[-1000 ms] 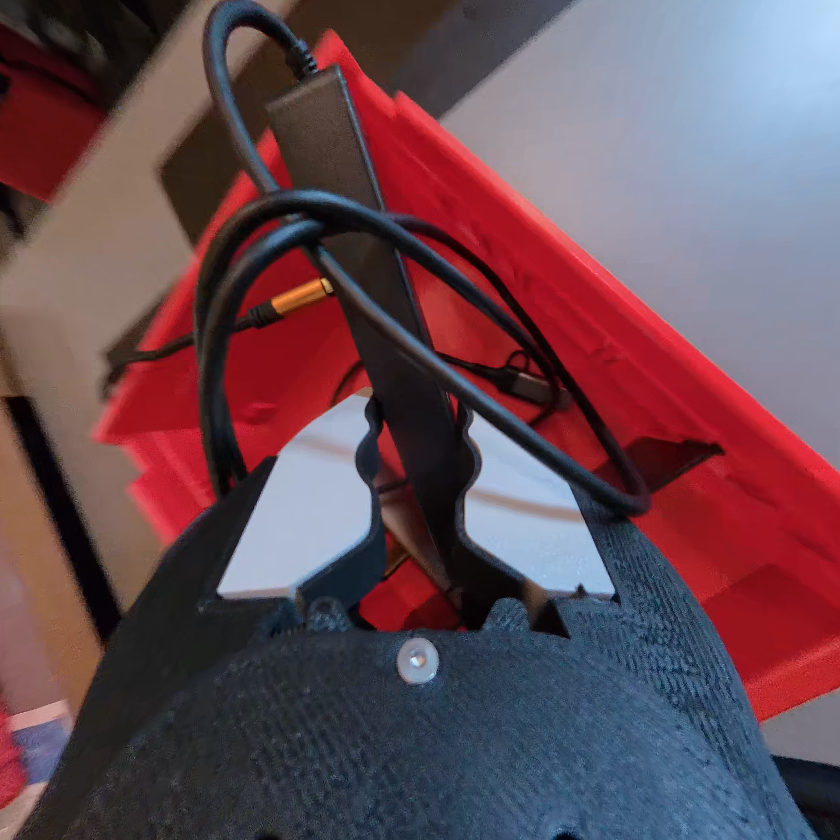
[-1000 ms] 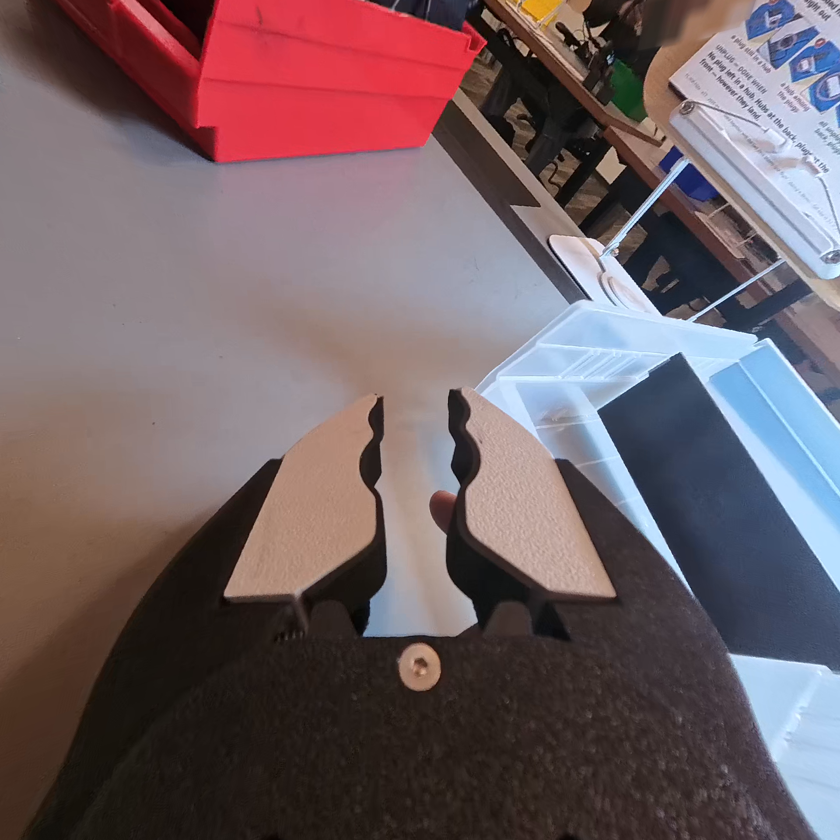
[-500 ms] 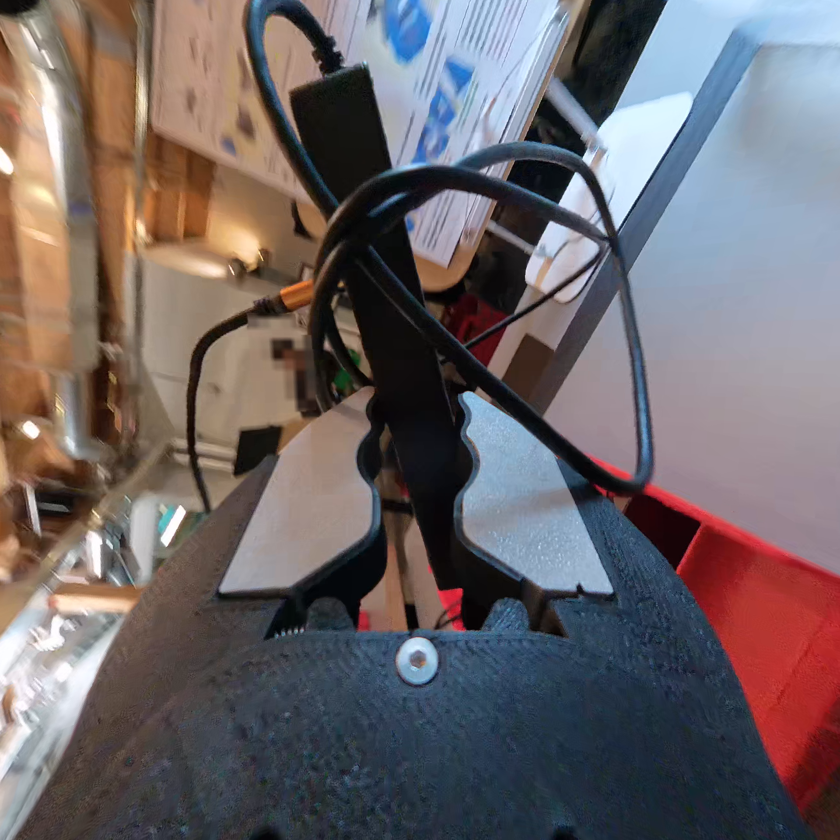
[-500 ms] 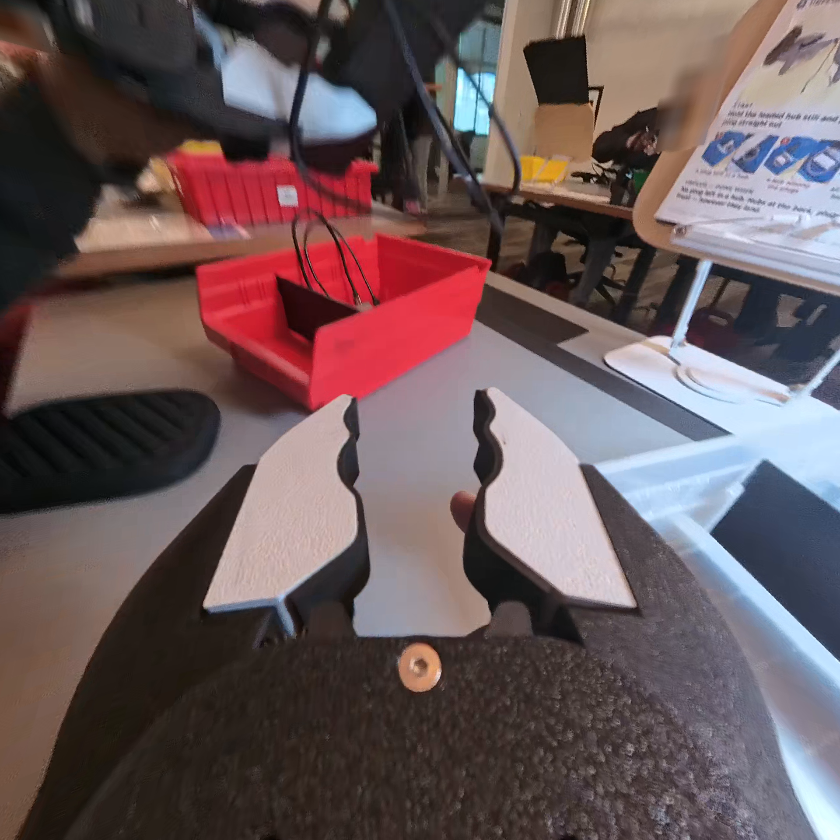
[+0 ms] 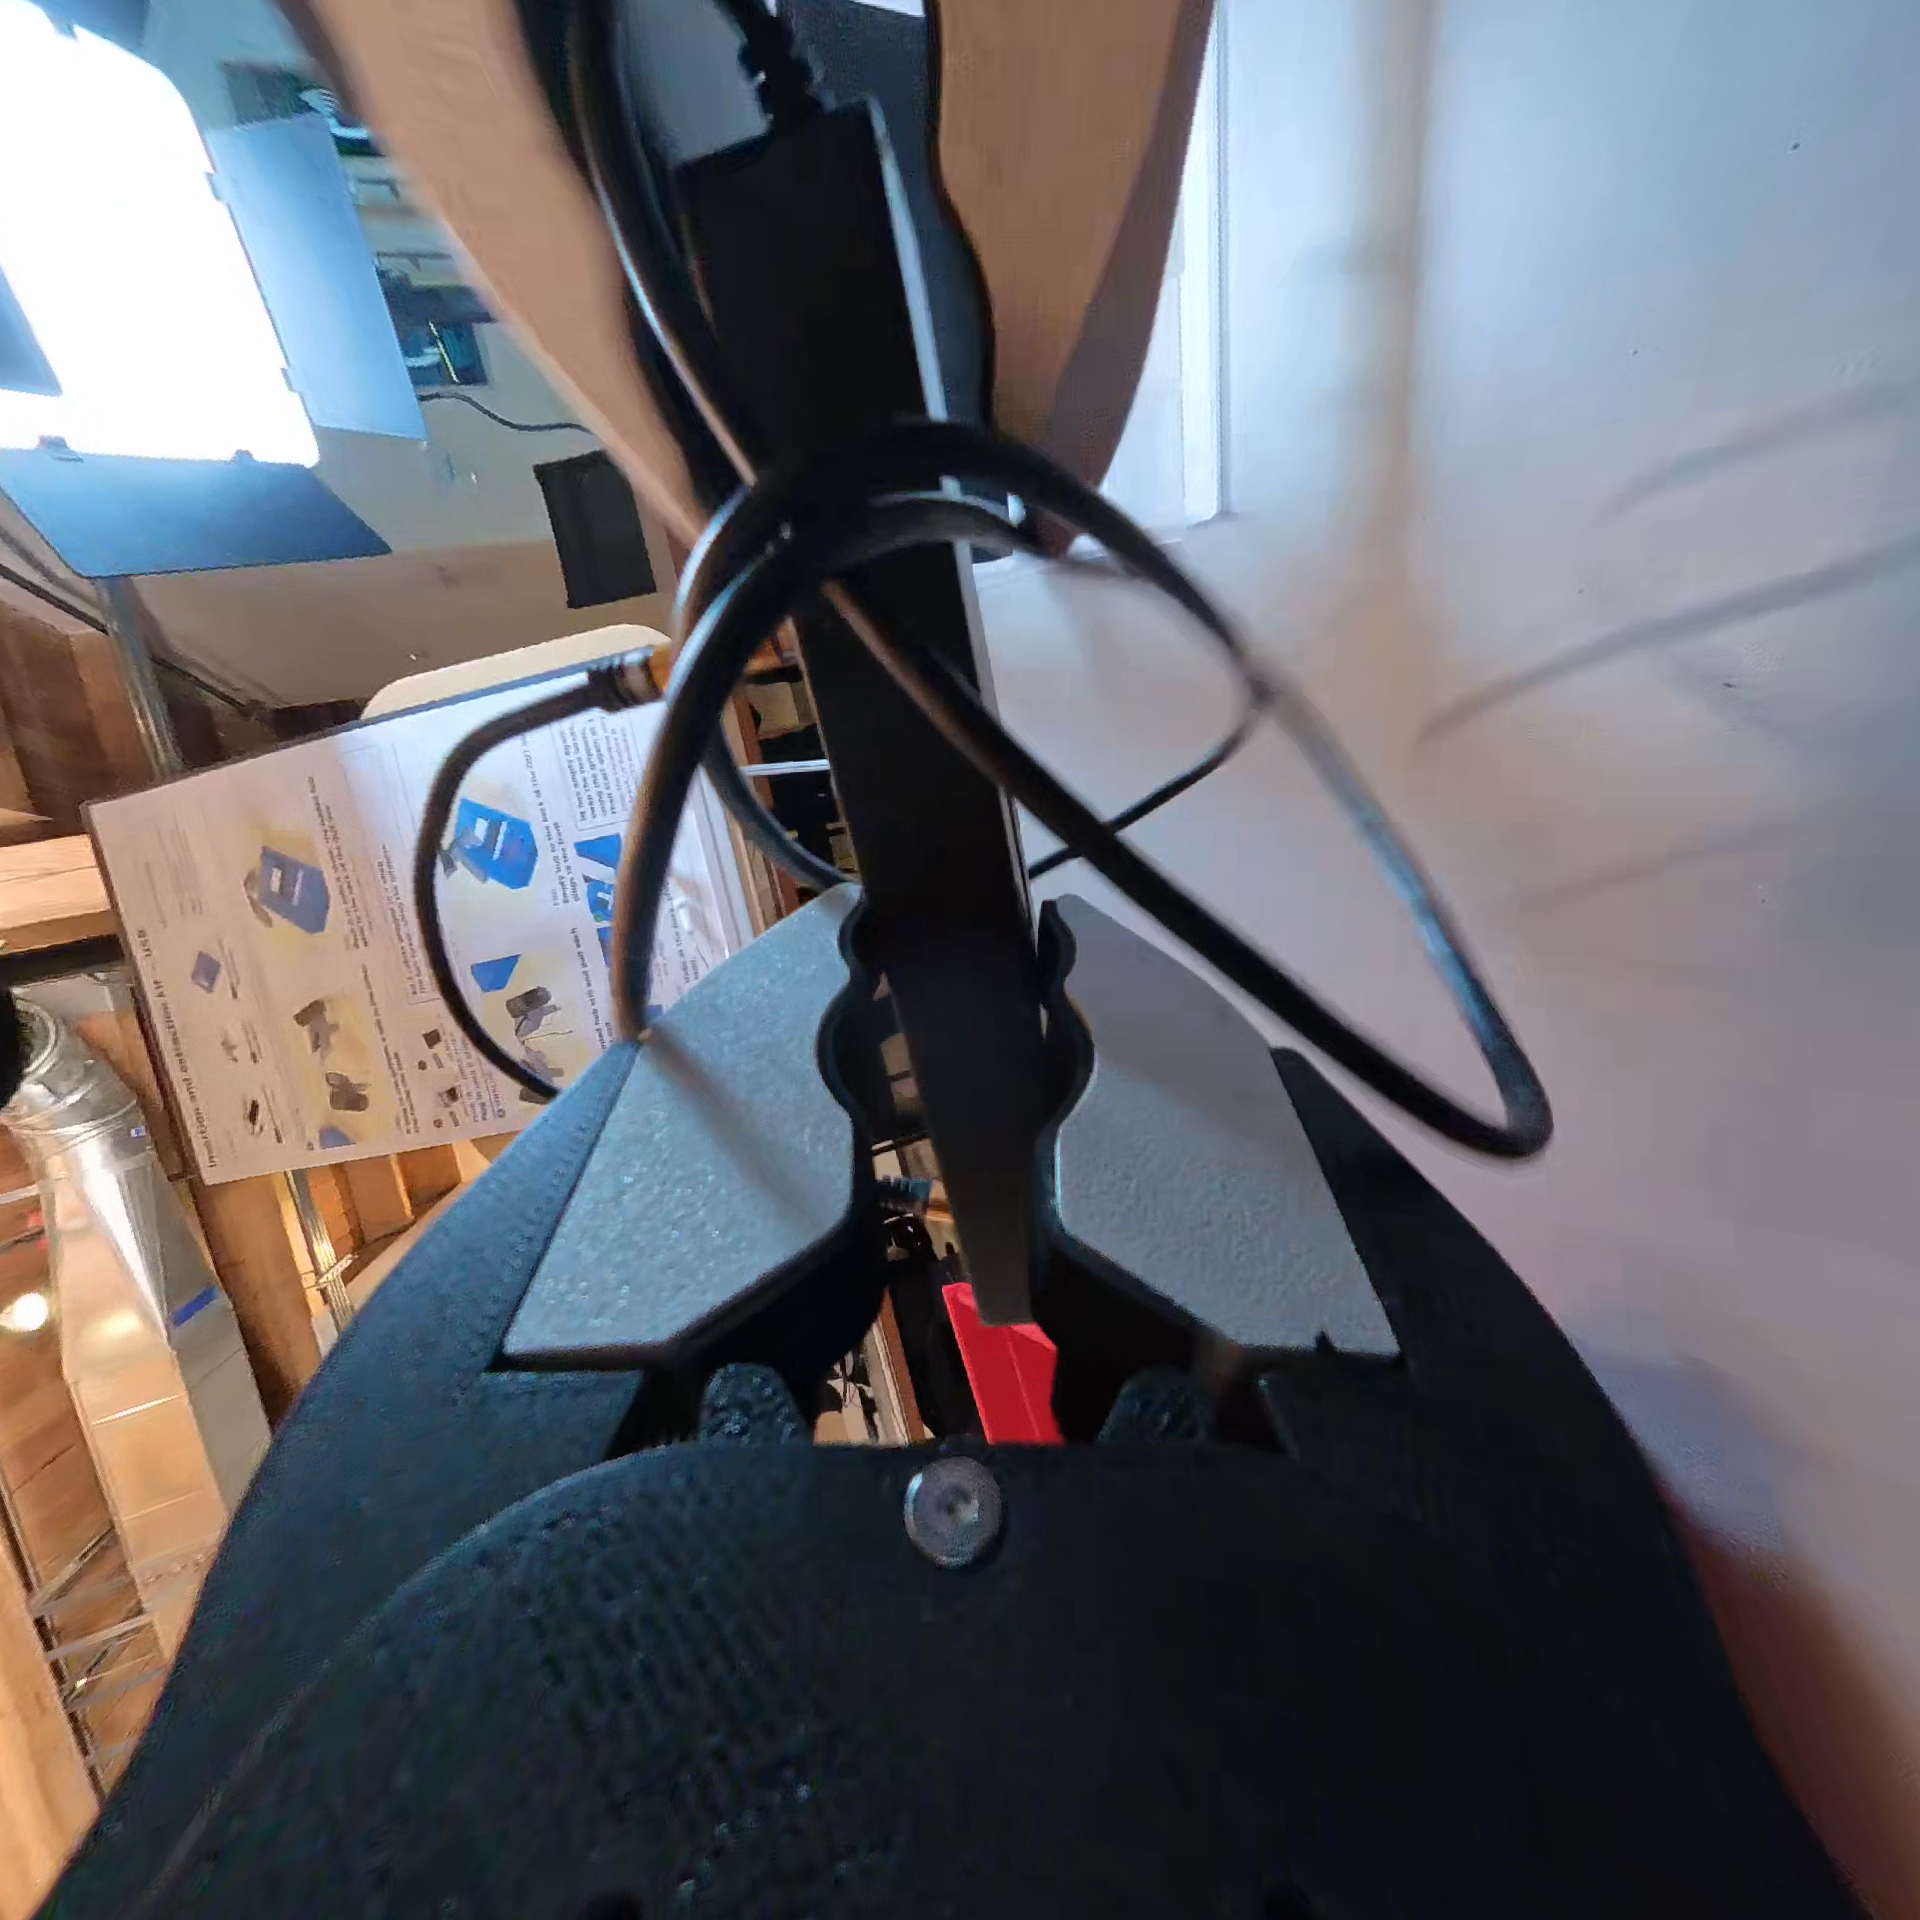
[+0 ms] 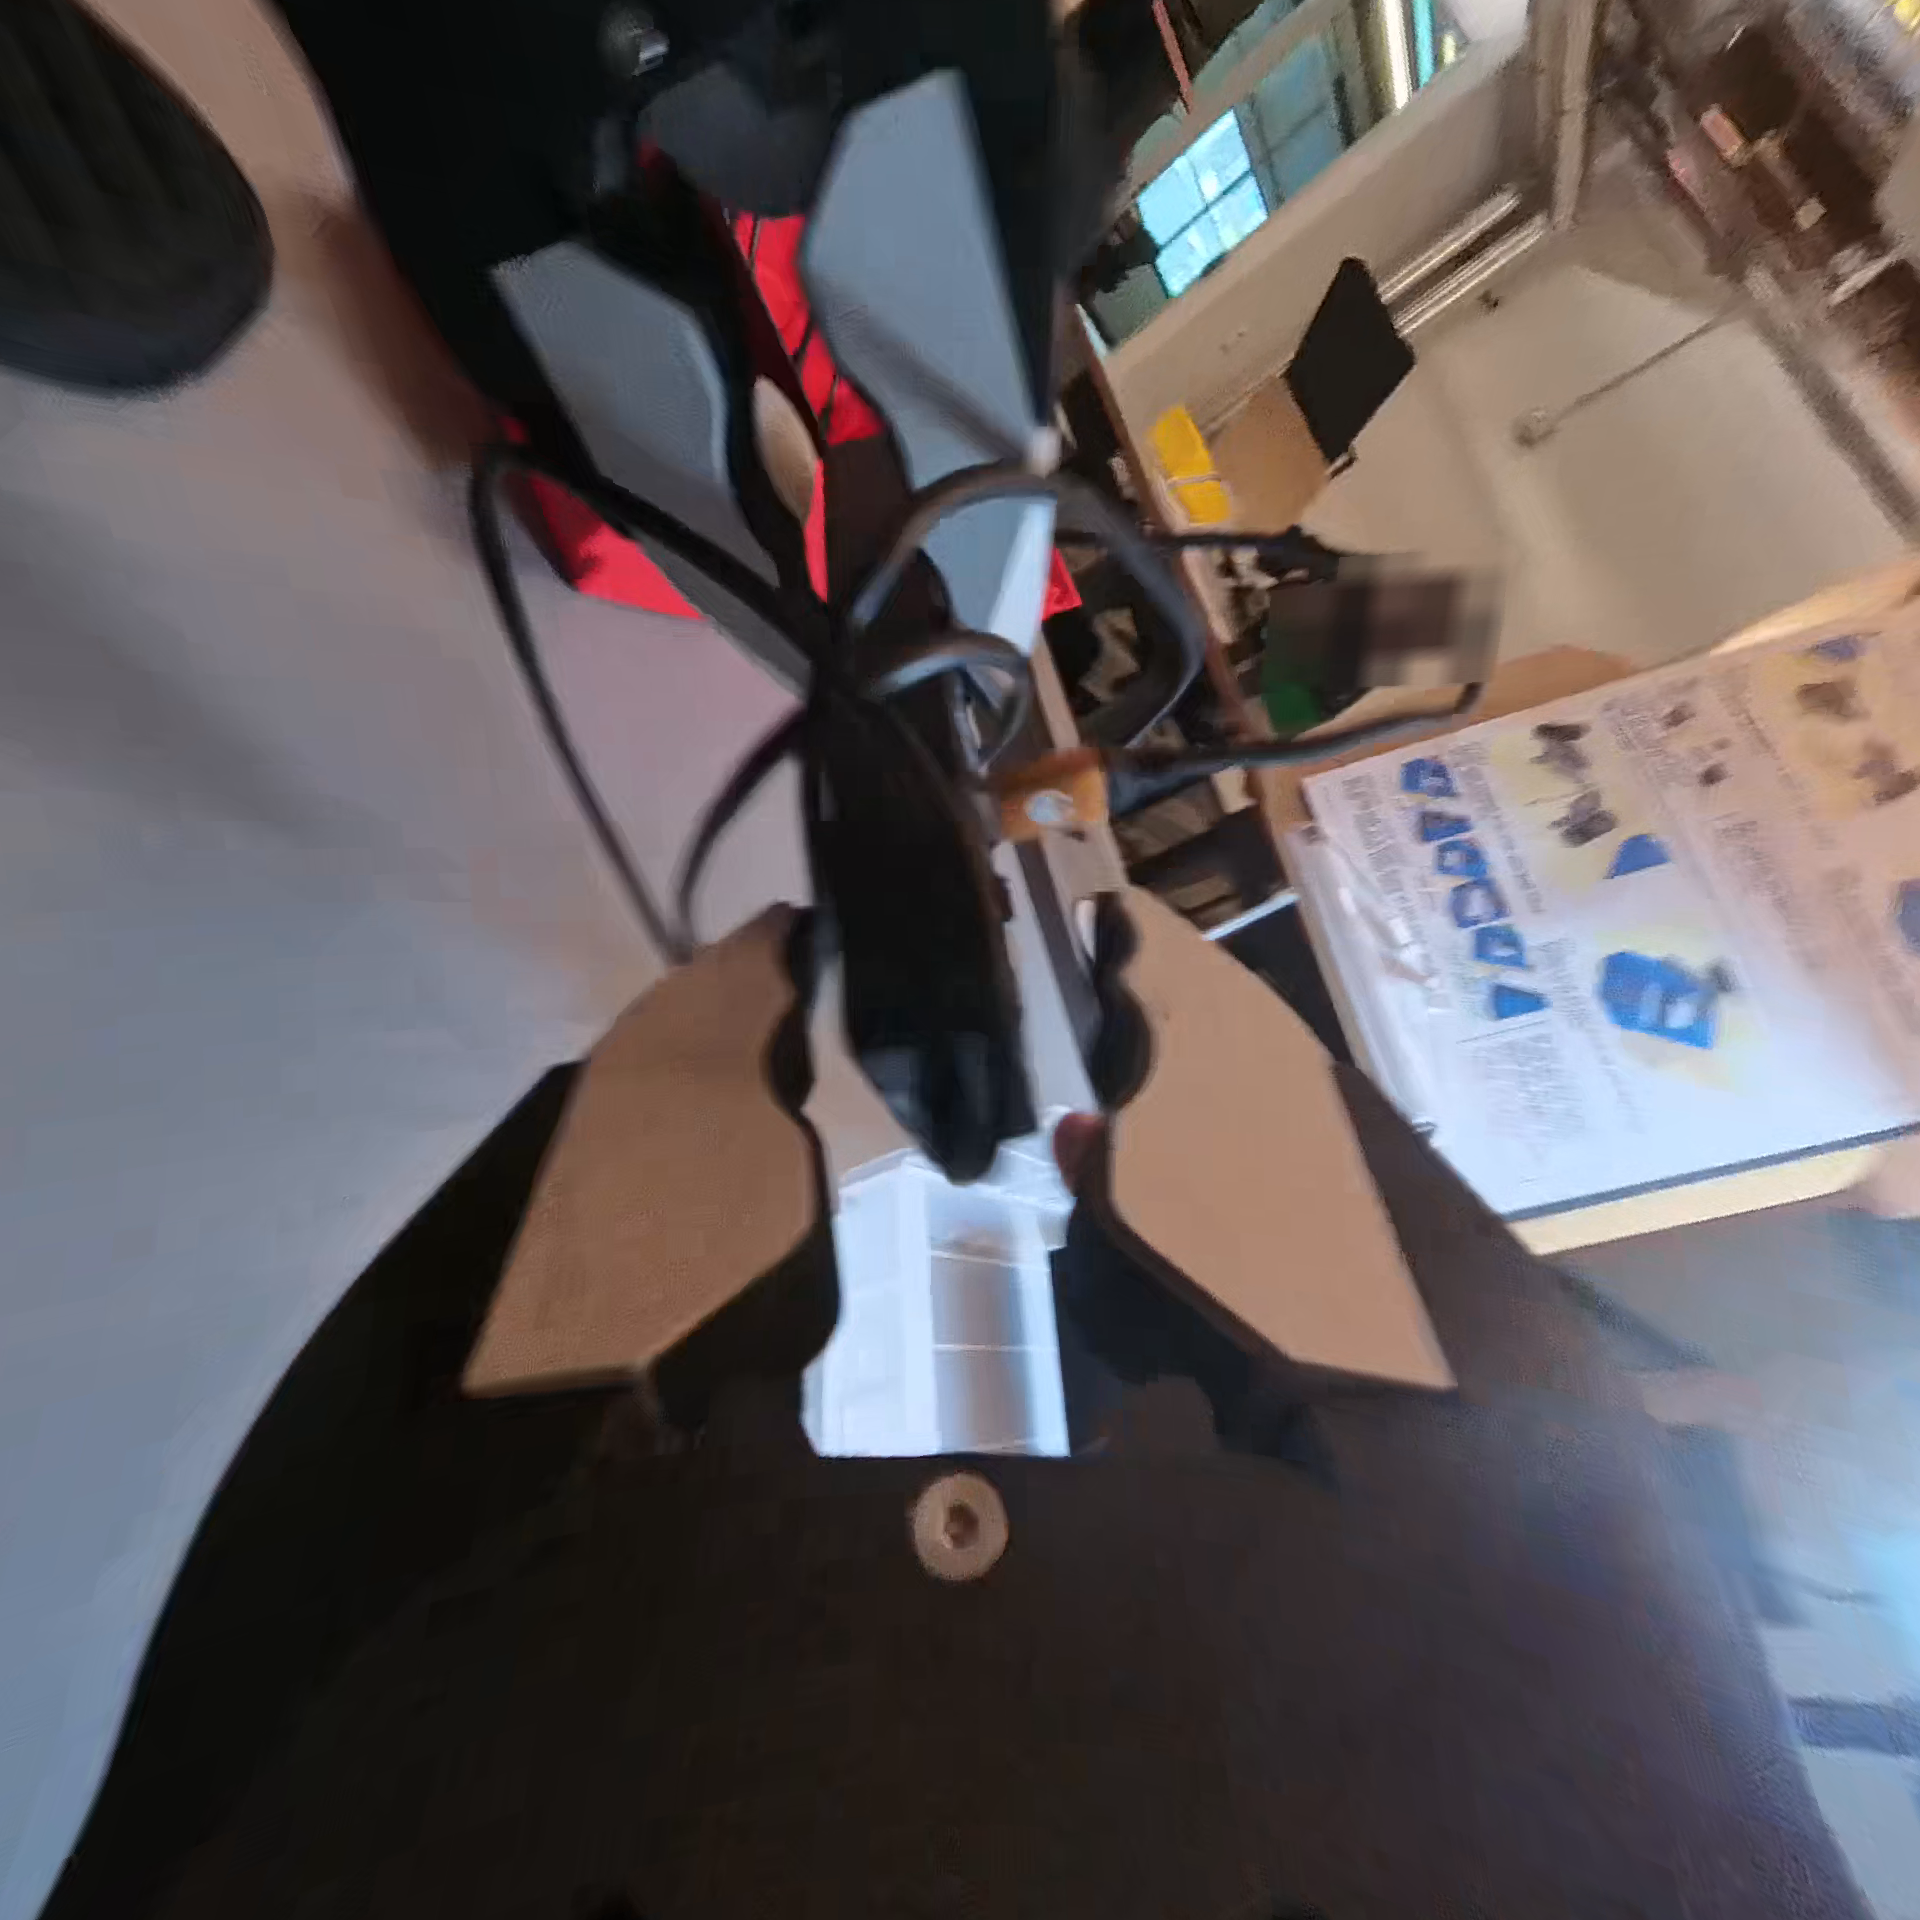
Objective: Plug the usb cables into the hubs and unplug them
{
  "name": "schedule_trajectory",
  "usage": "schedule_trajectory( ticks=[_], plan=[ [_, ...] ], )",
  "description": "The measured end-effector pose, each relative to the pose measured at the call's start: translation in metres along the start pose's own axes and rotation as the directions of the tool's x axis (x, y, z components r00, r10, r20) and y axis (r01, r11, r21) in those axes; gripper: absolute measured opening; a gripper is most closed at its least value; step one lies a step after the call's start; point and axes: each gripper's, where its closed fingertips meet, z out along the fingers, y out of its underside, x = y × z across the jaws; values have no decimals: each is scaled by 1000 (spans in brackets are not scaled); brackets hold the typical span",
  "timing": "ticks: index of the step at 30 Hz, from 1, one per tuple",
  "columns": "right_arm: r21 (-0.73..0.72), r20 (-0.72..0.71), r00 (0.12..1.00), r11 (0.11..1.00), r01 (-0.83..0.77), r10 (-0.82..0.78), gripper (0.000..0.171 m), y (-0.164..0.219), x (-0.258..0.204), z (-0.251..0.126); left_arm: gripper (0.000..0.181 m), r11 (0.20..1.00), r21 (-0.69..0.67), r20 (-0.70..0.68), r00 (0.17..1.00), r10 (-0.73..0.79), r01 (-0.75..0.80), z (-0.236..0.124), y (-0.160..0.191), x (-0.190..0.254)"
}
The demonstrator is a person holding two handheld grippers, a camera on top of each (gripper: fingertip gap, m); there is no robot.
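Note:
My left gripper (image 5: 951, 914) is shut on a long black usb hub (image 5: 831, 416) and holds it in the air above the grey table (image 5: 1558, 416). The hub's black cable (image 5: 1382, 831) is looped around it. My right gripper (image 6: 951, 925) is open, and the cable end of the hub (image 6: 914, 935) sits between its fingers with a gap on each side. The right gripper's tan fingers (image 5: 1049, 208) show at the top of the left wrist view. The left gripper's grey fingers (image 6: 925, 260) face me in the right wrist view. A gold plug (image 6: 1049, 800) hangs beside the hub, blurred.
A red bin (image 6: 603, 540) stands on the table (image 6: 260, 727) behind the left gripper. A clear white box (image 6: 935, 1330) lies under my right gripper. An instruction sheet on a stand (image 6: 1610, 914) is at the right. A black ribbed object (image 6: 104, 208) lies at the far left. There is about 6 cm between the tips of the two grippers.
My left gripper has lifted the hub out of the red bin and swung it toward the right gripper. The right gripper has turned and now has the hub's end between its open fingers.

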Motion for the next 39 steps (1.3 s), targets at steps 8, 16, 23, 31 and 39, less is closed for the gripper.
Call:
schedule_trajectory(
  ticks=[8,16,23,31,39],
  plan=[
    [26,-187,980,997,73,-67,28,-3,17,-3,45,928,116,20,934,-358,353,-24,16,-39],
    [48,-303,952,997,64,-47,28,0,42,-15,41,337,334,-306,439,-845,880,-76,32,-45],
    [197,-353,926,978,-68,135,28,-31,51,-13,77,-50,102,-764,46,-643,993,-56,-56,3],
    [257,-354,912,959,-119,208,28,-35,33,-3,92,-264,118,-841,-45,-539,957,-34,-58,-43],
    [265,-332,929,961,-76,165,29,-39,17,9,90,-505,34,-904,-189,-384,863,-37,-41,-38]
  ],
)
